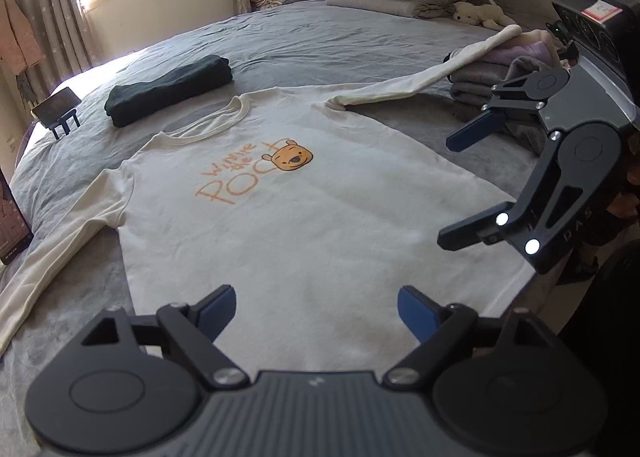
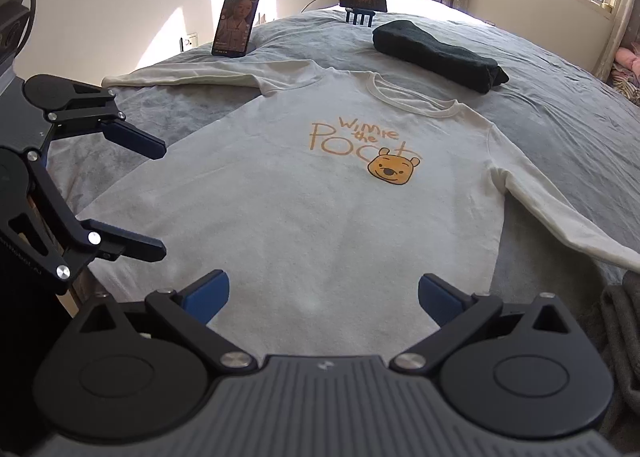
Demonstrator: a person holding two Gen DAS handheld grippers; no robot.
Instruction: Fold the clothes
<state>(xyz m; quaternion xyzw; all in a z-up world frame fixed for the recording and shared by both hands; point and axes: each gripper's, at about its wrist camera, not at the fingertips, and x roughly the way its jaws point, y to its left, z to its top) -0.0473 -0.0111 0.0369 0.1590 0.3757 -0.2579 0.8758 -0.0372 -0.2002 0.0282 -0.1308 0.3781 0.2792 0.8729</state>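
Both the left gripper (image 1: pixel 316 313) and the right gripper (image 2: pixel 323 299) hover with blue-padded fingers (image 1: pixel 218 311) spread wide, holding and touching nothing, just above the hem. The cream long-sleeved cotton shirt with an orange bear print (image 1: pixel 288 193) lies flat, face up on the grey bed (image 1: pixel 320 41), its long axis running from hem away to collar, sleeves outstretched sideways. Beyond the collar rests a folded dark green garment (image 1: pixel 168 91).

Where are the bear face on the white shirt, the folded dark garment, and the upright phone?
Bear face (image 2: pixel 394 171): right wrist view, middle of the orange print.
Folded dark garment (image 1: pixel 170 95): left wrist view, top of the bundle.
Upright phone (image 2: pixel 236 21): right wrist view, centre of its screen.
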